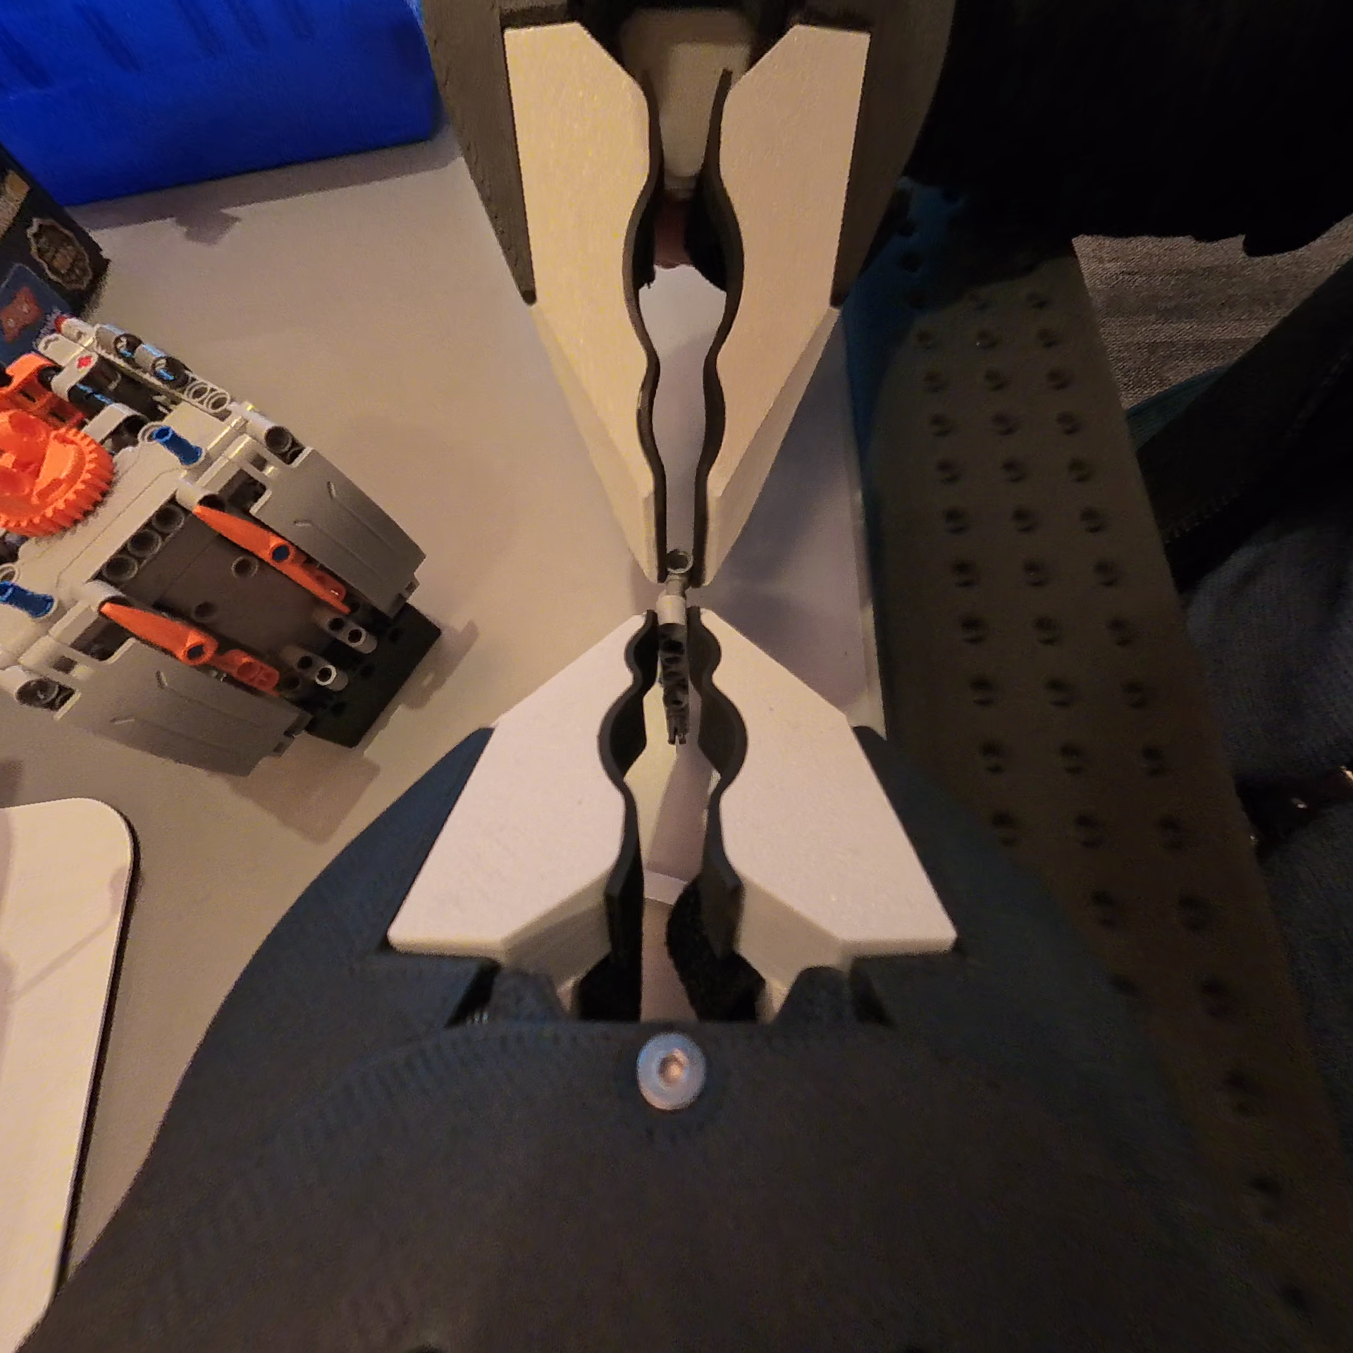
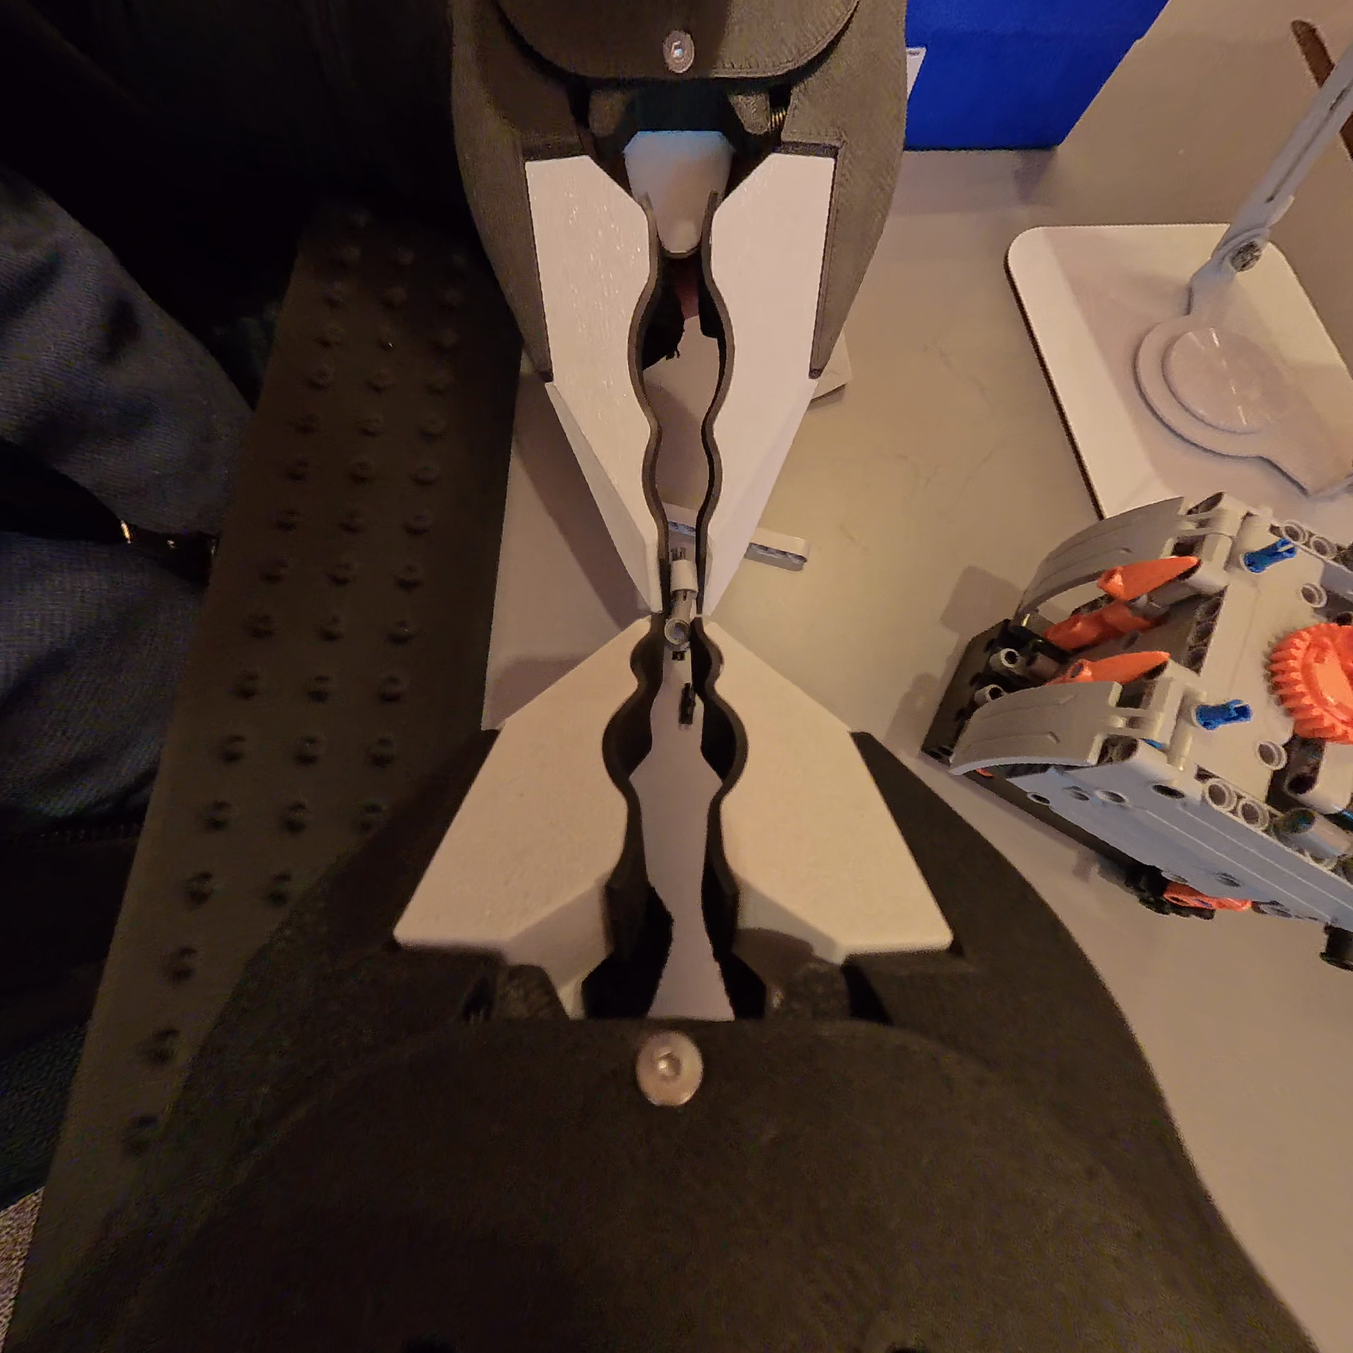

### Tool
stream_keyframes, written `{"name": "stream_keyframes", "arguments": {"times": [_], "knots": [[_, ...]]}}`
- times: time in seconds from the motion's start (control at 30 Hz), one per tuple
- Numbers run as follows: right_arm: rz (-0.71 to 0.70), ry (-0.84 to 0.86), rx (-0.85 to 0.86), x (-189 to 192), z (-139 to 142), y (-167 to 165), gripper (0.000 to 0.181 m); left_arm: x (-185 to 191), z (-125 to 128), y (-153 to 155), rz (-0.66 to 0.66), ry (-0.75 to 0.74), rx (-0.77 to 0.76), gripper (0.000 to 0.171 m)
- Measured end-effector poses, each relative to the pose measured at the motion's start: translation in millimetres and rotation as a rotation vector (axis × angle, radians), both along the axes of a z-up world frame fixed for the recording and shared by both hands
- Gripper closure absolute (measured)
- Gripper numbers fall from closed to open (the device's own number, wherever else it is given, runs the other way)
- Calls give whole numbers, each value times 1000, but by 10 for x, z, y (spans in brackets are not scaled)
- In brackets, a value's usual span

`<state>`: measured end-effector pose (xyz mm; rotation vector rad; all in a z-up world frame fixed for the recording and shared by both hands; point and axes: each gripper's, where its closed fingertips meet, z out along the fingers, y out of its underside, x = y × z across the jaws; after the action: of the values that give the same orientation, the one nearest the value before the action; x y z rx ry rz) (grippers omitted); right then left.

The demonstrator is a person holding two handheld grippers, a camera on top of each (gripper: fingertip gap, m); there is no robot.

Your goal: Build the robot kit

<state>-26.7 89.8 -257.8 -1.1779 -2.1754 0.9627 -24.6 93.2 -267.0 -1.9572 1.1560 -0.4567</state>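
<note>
In the left wrist view, my left tongs point(image 1: 672, 624) were clamped at the very tips on a thin black pin point(image 1: 670, 670) with a grey sleeve at its front end. The right tongs point(image 1: 681, 578) came in from straight ahead, tip to tip with mine, pinched on a small grey connector point(image 1: 681, 561). The two parts touched end to end; I could not tell whether they were seated. A grey block model point(image 1: 220, 586) with an orange gear lay off to the left of the tongs, and a black perforated strip point(image 1: 1025, 586) ran along the right.

In the right wrist view, the right tongs point(image 2: 677, 622) were closed on the connector point(image 2: 677, 630), and the left tongs point(image 2: 682, 586) faced them head-on. The model point(image 2: 1171, 732) sat to the right, with a white board point(image 2: 1061, 329) beyond it.

Both holds were slim, I judged: steady squeeze, with the parts kept in one line.
</note>
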Motion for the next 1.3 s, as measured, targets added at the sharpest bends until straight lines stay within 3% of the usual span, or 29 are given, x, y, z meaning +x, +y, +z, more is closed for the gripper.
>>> {"name": "stream_keyframes", "arguments": {"times": [0.53,1.3], "knots": [[46,53,-33,18,54,-58,178,30,41,-46,-21,-45,-5,166],[72,39,18,45,19,-81,178,57,-6,-64,-42,31,39,166]]}}
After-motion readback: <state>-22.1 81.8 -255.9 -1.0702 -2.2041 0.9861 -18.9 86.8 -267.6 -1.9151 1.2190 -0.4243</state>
